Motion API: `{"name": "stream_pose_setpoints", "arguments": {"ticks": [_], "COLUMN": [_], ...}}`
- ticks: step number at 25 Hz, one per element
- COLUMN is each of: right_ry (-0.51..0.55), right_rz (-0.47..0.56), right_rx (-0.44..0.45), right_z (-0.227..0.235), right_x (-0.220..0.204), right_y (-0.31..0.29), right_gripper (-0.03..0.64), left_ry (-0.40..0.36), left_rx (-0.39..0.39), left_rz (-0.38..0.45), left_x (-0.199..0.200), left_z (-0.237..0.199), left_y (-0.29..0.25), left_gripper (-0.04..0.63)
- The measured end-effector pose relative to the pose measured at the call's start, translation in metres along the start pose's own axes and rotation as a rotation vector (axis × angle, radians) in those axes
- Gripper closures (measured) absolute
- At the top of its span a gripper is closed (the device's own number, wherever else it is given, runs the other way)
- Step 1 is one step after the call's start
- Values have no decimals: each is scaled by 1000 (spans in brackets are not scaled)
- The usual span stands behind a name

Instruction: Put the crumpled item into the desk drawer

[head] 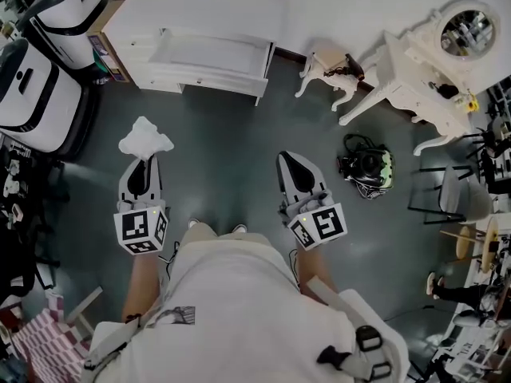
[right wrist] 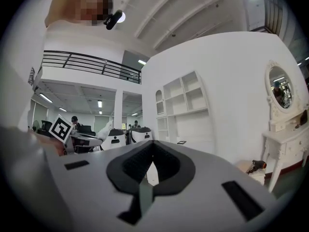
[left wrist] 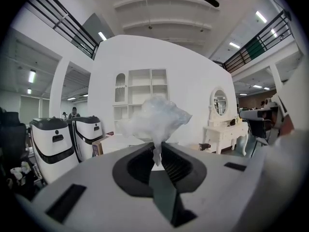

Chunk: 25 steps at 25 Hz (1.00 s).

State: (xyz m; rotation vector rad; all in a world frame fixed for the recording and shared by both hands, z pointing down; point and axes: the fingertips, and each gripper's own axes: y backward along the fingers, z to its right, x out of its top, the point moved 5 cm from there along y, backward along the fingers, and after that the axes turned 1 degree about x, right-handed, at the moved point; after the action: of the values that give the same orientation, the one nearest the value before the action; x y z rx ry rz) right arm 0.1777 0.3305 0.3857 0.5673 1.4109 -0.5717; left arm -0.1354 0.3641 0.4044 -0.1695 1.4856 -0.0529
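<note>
A crumpled white item (head: 145, 138) sticks out of the tips of my left gripper (head: 144, 161), which is shut on its lower tail. In the left gripper view the crumpled item (left wrist: 157, 119) rises above the closed jaws of the left gripper (left wrist: 157, 148). Ahead, against the wall, stands the white desk (head: 142, 24) with its drawer (head: 209, 56) pulled open; the item is well short of it. My right gripper (head: 289, 158) is held level to the right, shut with nothing in it, and the right gripper (right wrist: 152, 144) shows its jaws meeting at the tip.
Two white and black machines (head: 36, 94) stand at the left. A small white stool (head: 326, 69), a white vanity table with an oval mirror (head: 423, 74), a black and green bag (head: 367, 166) on the grey floor, and a chair (head: 457, 194) lie to the right.
</note>
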Motion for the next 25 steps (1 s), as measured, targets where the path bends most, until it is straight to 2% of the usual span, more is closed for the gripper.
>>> {"name": "stream_pose_setpoints", "arguments": {"ticks": [8, 16, 21, 25], "right_ry": [-45, -39, -36, -36], "right_rz": [61, 44, 18, -14], "right_rx": [33, 59, 40, -1], "right_z": [12, 27, 36, 54], "right_x": [2, -1, -6, -14], "right_y": [-9, -18, -36, -58], "right_gripper": [606, 606, 606, 606], "left_ry": [-8, -22, -7, 15], "left_rx": [28, 42, 5, -55], "left_rz": [5, 16, -2, -15], "left_x": [1, 8, 1, -6], "left_z": [5, 14, 12, 12], "left_y": [0, -11, -43, -94], "left_gripper": [543, 543, 543, 543]}}
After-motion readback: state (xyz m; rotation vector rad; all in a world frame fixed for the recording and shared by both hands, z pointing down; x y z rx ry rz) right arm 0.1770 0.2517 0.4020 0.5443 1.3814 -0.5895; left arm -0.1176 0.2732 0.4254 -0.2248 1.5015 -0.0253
